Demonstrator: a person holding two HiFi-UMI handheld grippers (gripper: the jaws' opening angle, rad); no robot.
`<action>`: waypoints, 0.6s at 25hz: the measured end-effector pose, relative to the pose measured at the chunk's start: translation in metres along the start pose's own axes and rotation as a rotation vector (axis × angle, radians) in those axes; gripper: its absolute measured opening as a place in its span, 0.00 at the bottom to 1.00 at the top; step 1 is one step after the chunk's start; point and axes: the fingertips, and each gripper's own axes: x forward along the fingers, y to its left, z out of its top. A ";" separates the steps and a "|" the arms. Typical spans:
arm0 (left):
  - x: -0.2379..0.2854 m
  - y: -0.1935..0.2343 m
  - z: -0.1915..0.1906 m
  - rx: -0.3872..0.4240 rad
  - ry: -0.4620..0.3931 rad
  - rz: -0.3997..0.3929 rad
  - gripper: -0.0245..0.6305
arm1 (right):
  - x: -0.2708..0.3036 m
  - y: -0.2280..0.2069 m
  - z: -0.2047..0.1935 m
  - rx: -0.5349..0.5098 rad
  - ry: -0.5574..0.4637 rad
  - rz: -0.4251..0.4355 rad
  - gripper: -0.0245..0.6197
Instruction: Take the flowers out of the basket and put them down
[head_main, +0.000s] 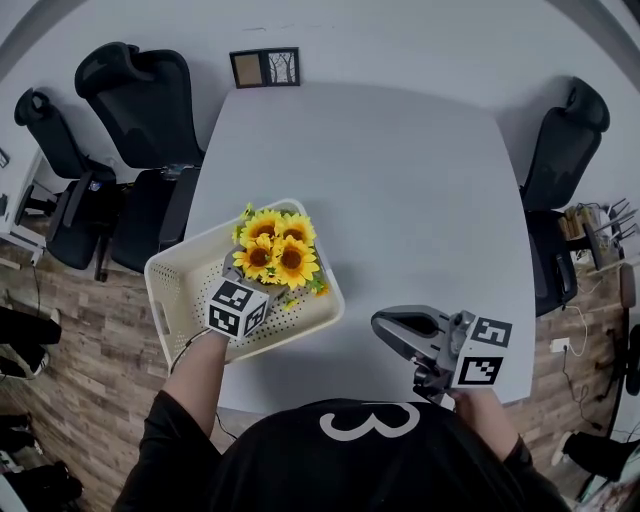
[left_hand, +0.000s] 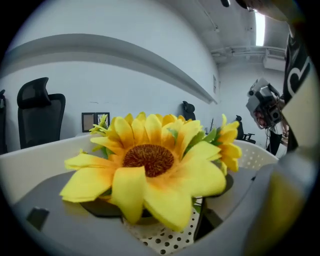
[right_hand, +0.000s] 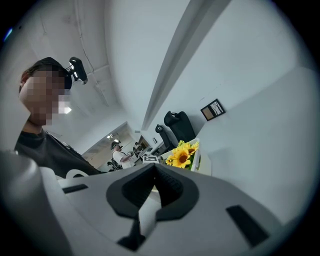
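Observation:
A bunch of yellow sunflowers (head_main: 278, 253) lies in the white perforated basket (head_main: 175, 300) near the table's front left corner. My left gripper (head_main: 245, 272) reaches into the basket from the front. Its jaws are drawn in on the base of the bunch. One big sunflower (left_hand: 148, 160) fills the left gripper view and hides the fingertips; the dotted basket floor (left_hand: 165, 239) shows below it. My right gripper (head_main: 395, 325) hovers over the table's front edge, right of the basket, shut and empty. From there the flowers (right_hand: 181, 156) show far off.
The basket stands on a white table (head_main: 400, 180) with a small picture frame (head_main: 265, 67) at its far edge. Black office chairs stand at the left (head_main: 130, 90) and right (head_main: 565, 140). Wood floor lies beyond the table's left side.

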 end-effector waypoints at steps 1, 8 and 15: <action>0.001 0.000 0.000 0.006 -0.002 0.003 0.72 | 0.001 0.000 0.000 0.001 0.000 0.002 0.05; 0.002 0.002 -0.004 0.015 -0.003 0.031 0.68 | -0.003 -0.005 -0.002 0.032 -0.018 0.002 0.05; 0.002 0.008 -0.007 0.039 0.002 0.069 0.56 | 0.000 -0.009 0.002 0.032 -0.029 -0.012 0.05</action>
